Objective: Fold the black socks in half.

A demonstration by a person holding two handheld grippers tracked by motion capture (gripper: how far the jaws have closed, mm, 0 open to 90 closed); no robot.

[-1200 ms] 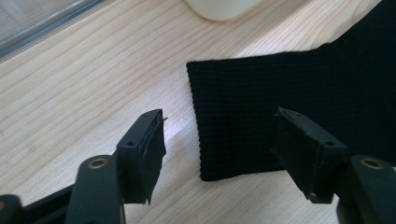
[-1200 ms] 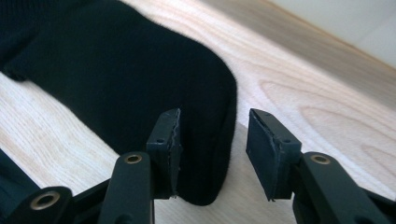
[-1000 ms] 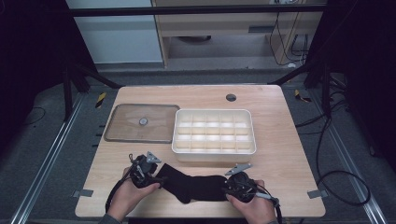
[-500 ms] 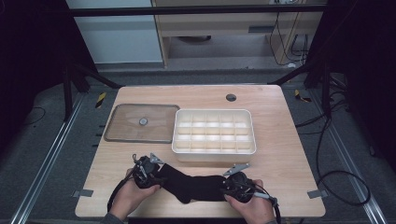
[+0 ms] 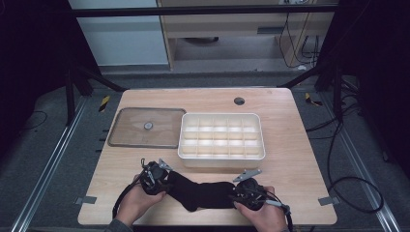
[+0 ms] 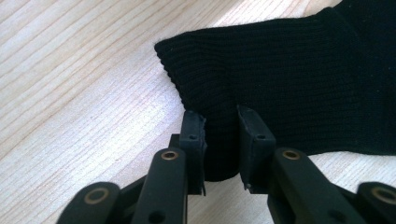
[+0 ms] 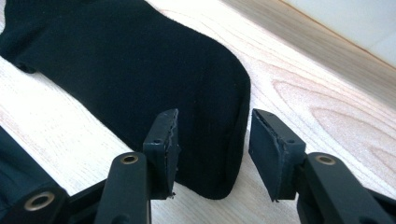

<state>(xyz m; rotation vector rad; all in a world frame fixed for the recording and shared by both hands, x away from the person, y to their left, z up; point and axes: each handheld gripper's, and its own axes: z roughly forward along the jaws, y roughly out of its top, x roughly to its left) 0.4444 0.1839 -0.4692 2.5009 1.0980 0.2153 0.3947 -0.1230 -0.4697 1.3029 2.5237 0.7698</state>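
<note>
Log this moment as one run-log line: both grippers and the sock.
left gripper: jaws just closing, pinching black sock cuff | right gripper: open, astride sock toe | compartment tray: behind, untouched

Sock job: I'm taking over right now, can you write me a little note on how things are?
Left gripper: jaws just closed on the sock at its ribbed cuff.
Right gripper: open, the toe end between its jaws, not pinched.
The sock lies flat on the table, near edge, in front of the divided tray. The clear lid lies beside the tray.
Done: cuff gripped.
Left: probably close the right gripper, then fold or lift the sock.
</note>
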